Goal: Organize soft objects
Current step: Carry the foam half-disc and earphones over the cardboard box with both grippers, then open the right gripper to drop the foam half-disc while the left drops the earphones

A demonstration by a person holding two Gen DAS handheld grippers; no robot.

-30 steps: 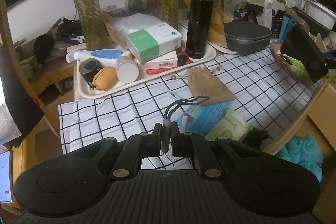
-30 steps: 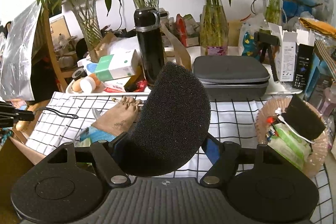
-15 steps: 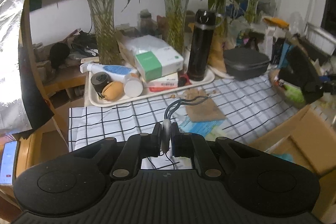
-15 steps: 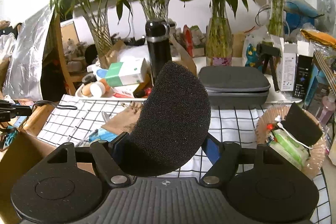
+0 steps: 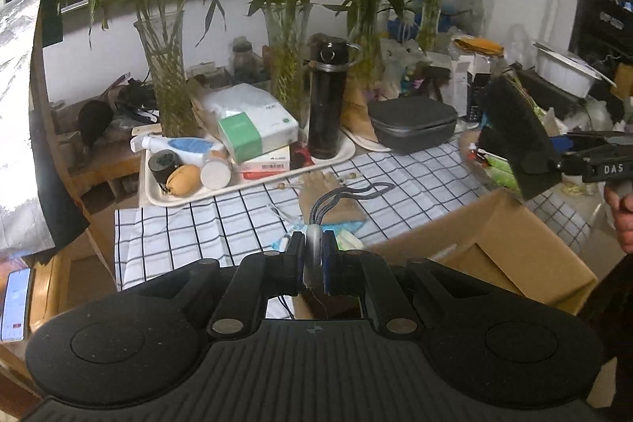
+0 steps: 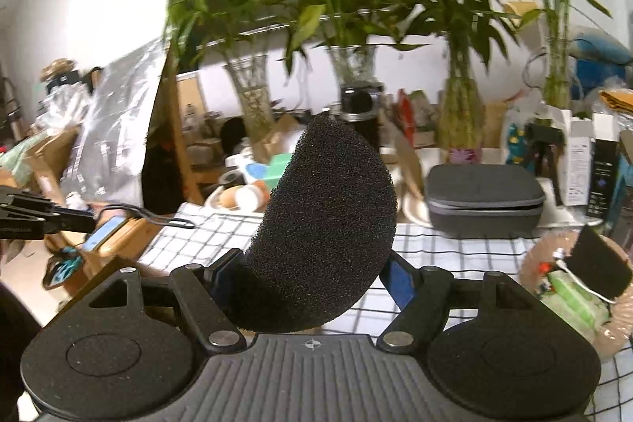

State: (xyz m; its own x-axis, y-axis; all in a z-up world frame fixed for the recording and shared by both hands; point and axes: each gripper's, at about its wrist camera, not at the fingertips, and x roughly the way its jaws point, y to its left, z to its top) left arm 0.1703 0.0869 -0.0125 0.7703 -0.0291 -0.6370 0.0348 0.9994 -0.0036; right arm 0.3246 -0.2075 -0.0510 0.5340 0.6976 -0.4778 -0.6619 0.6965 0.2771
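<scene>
Left gripper, lower centre of its view, clamped on a grey corded item above the checked cloth and cardboard box. Right gripper pinches the black foam sponge, frame centre, over the cloth.

You have four vases of bamboo, one black flask, one grey case (zipped), two grippers.
</scene>
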